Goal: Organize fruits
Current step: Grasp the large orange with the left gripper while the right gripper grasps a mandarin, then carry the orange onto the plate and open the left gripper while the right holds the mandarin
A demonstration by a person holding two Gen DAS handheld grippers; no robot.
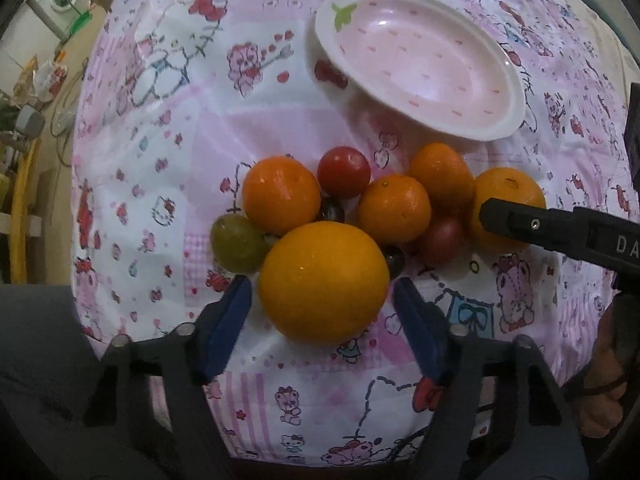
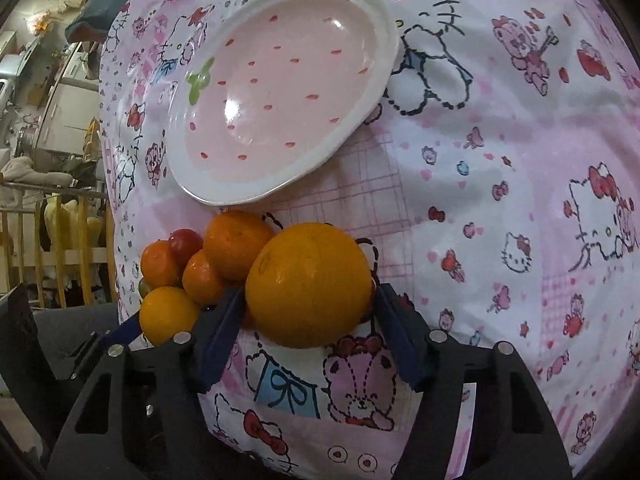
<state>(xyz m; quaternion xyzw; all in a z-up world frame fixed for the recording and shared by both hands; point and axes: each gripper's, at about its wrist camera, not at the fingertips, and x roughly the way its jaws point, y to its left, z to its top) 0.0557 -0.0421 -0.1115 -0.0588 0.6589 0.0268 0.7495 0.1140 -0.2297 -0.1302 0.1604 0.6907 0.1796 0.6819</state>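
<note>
1. The pink strawberry-patterned ceramic plate (image 1: 420, 68) is sitting empty ahead of both grippers, so nothing is sorted yet.
2. The large round orange (image 1: 324, 282) is lying between the left gripper (image 1: 322, 320)'s blue pads, which are partly spread with a gap showing at each side; not pinching.
3. Another big orange (image 2: 308, 284) is sitting inside the right gripper (image 2: 308, 332); its pads are hugging the sides, though whether they are pressing I cannot tell.
4. Smaller tangerines (image 1: 394, 208), red cherry tomatoes (image 1: 344, 172) and a green grape (image 1: 238, 244) are waiting just beyond the left fingertips, all still to be moved.
</note>
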